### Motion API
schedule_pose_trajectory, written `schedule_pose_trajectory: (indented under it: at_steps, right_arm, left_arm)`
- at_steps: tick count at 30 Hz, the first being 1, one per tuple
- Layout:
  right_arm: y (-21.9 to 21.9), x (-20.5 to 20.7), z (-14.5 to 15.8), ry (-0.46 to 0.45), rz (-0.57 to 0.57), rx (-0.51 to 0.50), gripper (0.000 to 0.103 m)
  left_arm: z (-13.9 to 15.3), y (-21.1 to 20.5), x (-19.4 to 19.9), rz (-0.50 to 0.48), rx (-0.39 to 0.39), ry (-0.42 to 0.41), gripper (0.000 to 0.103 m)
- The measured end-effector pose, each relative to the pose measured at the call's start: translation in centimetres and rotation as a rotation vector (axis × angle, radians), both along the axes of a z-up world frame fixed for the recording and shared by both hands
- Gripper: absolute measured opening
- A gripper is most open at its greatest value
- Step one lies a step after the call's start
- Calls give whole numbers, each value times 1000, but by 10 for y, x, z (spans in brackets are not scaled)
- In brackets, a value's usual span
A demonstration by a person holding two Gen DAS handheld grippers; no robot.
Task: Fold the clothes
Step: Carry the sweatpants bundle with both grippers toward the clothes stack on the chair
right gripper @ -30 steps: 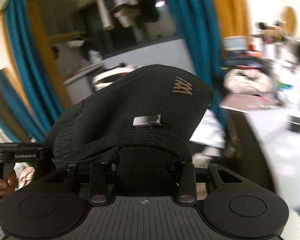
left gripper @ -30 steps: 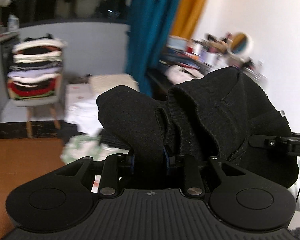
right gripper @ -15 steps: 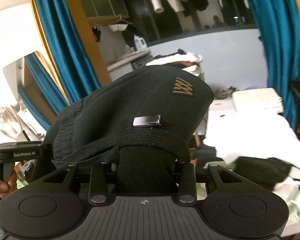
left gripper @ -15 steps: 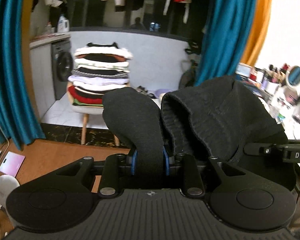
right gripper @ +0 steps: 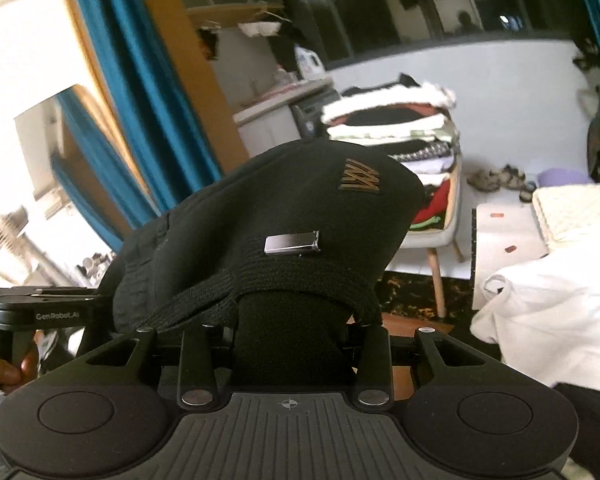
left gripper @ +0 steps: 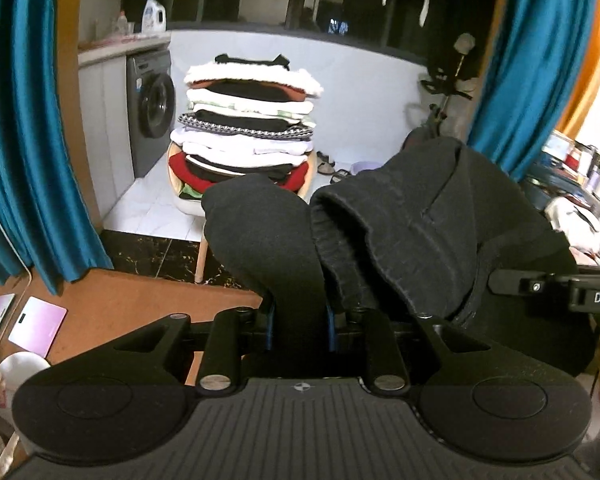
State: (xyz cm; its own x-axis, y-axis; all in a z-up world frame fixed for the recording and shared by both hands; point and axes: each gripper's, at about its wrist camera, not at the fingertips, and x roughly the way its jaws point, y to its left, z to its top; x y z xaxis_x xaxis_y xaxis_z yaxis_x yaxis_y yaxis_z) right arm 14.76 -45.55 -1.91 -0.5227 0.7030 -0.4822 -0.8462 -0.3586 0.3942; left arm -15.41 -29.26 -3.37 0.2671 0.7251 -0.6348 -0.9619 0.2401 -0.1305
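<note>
A black knit garment (left gripper: 428, 216) fills the middle of both views, bunched and held up in the air between the two tools, resting on no surface that shows. I judge it is carried as a bundle with a grip at each end so that it keeps its shape on the way somewhere. That fits either a piece already folded and bound for the stack of folded clothes (left gripper: 248, 128) on the chair (left gripper: 180, 200), or one lifted to be laid out; the pictures do not settle which.

The left hand-held gripper (left gripper: 300, 320) is pinching a thick roll of the black cloth between its blue-edged fingers. The right hand-held gripper (right gripper: 296, 340) likewise clamps a wad of the same cloth, with a ribbed hem draped over its fingers.

Only the right view shows the garment's gold emblem (right gripper: 360, 178), the small metal clip (right gripper: 292, 243), a heap of white laundry (right gripper: 548, 316) and a hand (right gripper: 4, 368) holding the other tool. Only the left view shows the washing machine (left gripper: 152, 108) and the pink cards (left gripper: 38, 320) on the floor.
</note>
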Motion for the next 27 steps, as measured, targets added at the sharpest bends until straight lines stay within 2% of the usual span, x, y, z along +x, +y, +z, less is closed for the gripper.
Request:
schedule_pose_trajectory:
  at_steps: [3,6,12,16,21,27]
  right_arm:
    - [52,3,-5,29,-20,15,34]
    - [97,4,-3,64,-44,17,34]
    - [206,-2,12,32,-31,67,34]
    - [293,-28,18,-3,-40,101,34]
    - [409,-68,18,-14,-110,123,34]
    - [548,-116,39,-24,-219,89,34]
  left_arm:
    - [9,51,-1,-38,1,42,22]
    - [15,97,-6,-36,17,19,22]
    - [19,185,-20,-49,82,-14,22]
    - [21,269,-41,-83,109,-31,22]
    - [23,374,-68,-125,143,-53,22]
    - [34,504,-98,-198,177,-68,22]
